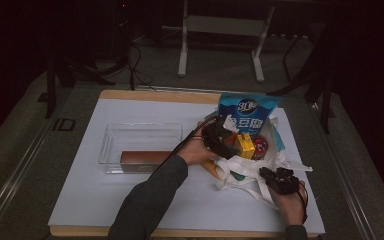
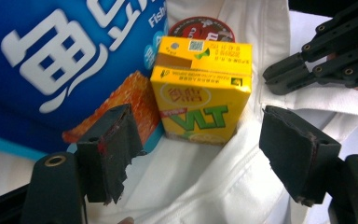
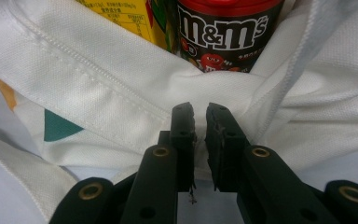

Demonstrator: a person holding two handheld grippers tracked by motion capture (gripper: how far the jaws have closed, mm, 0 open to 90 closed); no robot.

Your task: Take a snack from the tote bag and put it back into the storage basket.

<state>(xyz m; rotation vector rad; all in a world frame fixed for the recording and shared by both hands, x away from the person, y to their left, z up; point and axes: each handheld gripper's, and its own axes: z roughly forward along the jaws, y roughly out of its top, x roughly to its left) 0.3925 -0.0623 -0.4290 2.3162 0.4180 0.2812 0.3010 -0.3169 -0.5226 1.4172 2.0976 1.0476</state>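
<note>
**Beside the tote: contents and tools**

Nearest the white tote bag [image 1: 245, 167], right gripper [image 3: 200, 122] pinches its rim, jaws clamped on cloth, apparently holding the mouth open. Inside the tote: yellow VLT drink carton [image 2: 203, 95] upright, M&M's tub [image 3: 223, 32] behind. Left gripper [image 2: 191, 140], jaws spread and empty, flanks the carton. Beyond, blue snack bag [image 1: 247, 112]. Left of the tote, clear tray [image 1: 140, 135].

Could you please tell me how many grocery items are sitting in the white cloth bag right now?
3: a blue snack pouch standing at the back, a yellow drink carton in front of it, and a red M&M's tub beside the carton. The white bag may hide more.
</note>
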